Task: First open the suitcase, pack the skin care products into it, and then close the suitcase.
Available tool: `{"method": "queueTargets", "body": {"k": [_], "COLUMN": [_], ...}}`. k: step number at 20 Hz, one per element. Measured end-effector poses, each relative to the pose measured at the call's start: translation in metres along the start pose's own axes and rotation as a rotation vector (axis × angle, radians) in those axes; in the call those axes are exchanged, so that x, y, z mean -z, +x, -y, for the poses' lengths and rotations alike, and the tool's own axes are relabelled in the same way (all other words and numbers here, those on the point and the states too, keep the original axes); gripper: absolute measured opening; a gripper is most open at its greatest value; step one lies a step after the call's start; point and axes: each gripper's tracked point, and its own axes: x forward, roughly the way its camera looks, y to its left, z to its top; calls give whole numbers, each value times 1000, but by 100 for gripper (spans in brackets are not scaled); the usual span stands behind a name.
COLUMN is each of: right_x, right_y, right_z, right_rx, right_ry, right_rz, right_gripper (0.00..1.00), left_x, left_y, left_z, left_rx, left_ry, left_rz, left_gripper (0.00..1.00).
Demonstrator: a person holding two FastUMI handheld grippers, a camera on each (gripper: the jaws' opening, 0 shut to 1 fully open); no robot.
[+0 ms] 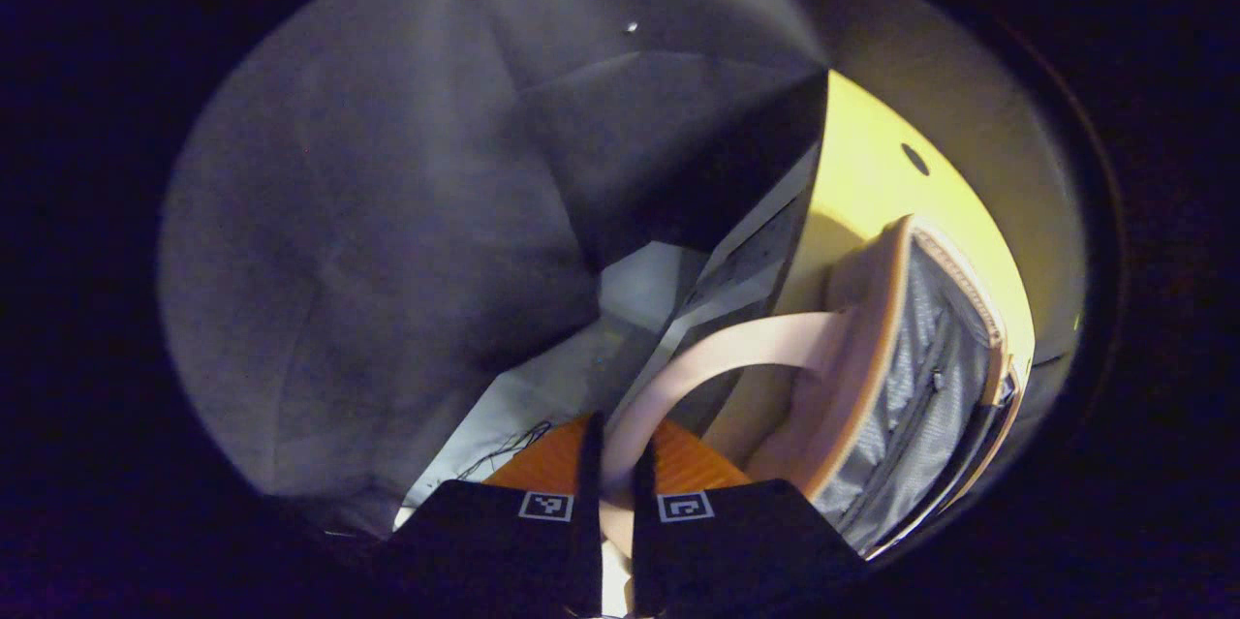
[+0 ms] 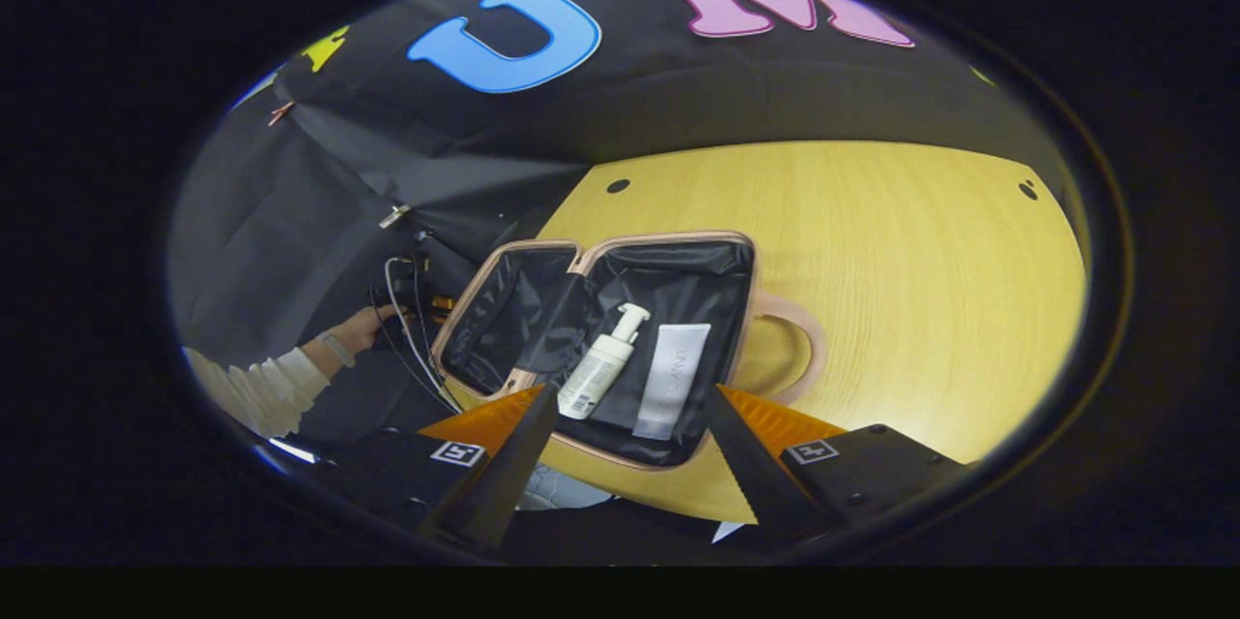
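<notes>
Counter (image 2: 872, 251): we see a pale wooden top with small dark holes, carrying the suitcase near its left front edge.
Suitcase (image 2: 741, 246): pink-rimmed, lying open on the counter, both halves lined in dark cloth; its handle (image 2: 809, 348) points right in the right gripper view.
Lid half (image 1: 920, 377): in the left gripper view we see its grey lining and zip, tilted up beside the counter.
Tube (image 2: 670, 379): pale, lying flat in the right half of the suitcase, just beside the bottle.
Pump bottle (image 2: 601, 369): white, lying in the same half, nozzle pointing away from us.
Left hand-held gripper (image 1: 616, 464): fingers drawn close together, clamped on the pink handle (image 1: 717, 353) that curves up between them.
Right hand-held gripper (image 2: 630, 445): fingers spread wide apart, hovering above the near rim of the suitcase, gripping nothing.
Hand (image 2: 360, 328): a white-sleeved arm at the suitcase's left side.
</notes>
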Motion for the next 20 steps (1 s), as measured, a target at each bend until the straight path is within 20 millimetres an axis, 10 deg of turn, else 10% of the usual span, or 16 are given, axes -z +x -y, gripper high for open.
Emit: {"method": "queueTargets", "body": {"k": [4,14,20], "right_x": [3,2,12], "right_y": [-12,-63,-118], "right_z": [16,39,88], "right_rx": [27,-20,-29], "right_ry": [20,-7,11], "right_rz": [12,86,132], "right_gripper": [96,95,96], "left_x": [-25,-31,29], "left_y": [-52,-252,-322], "left_z": [10,131,284], "left_rx": [29,116,255], "left_ry": [72,299,406], "left_rz": [111,477,539], "left_gripper": [17,6,6]}}
